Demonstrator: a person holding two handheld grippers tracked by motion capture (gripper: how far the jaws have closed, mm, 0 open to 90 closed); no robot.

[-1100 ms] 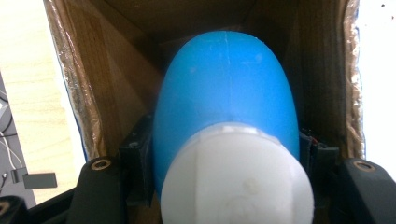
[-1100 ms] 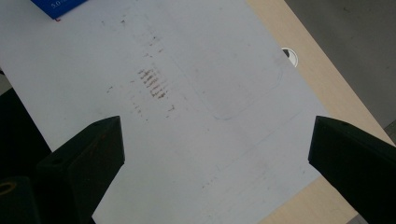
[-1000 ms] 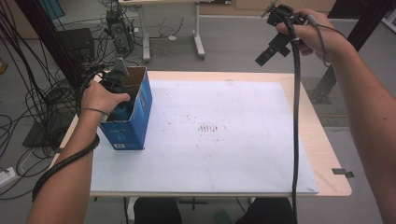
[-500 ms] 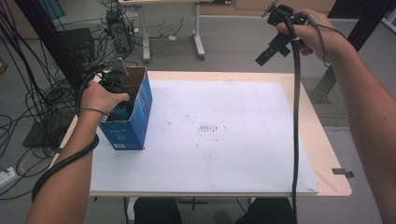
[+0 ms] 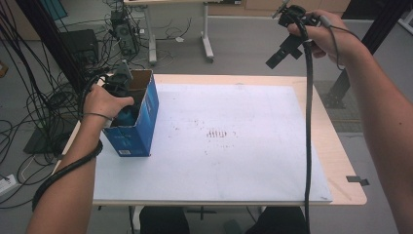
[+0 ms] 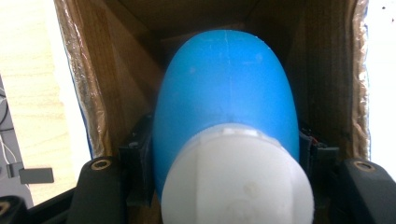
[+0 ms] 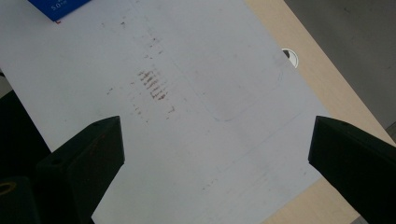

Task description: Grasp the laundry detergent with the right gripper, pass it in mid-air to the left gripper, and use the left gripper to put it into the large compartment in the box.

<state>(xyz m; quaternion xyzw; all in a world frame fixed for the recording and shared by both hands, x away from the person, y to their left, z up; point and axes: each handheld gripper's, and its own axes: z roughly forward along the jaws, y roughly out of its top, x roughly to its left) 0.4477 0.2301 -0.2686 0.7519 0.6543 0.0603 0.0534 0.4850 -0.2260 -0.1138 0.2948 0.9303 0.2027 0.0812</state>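
**Bottle held inside box, lift or release next**

Left gripper (image 6: 224, 186) clamped on blue bottle (image 6: 226, 93) with white cap, down inside blue carton (image 5: 146, 112) at table's left edge. Judged: raise straight, cardboard walls tight both sides. Right gripper (image 5: 282, 51) wide open, empty, high over far right; white mat (image 5: 234, 146) bare.

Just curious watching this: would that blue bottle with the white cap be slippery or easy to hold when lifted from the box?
The blue bottle looks smooth and rounded, so probably somewhat slippery. The left gripper clamps both sides, suggesting firm plastic. Likely to roll if laid down.
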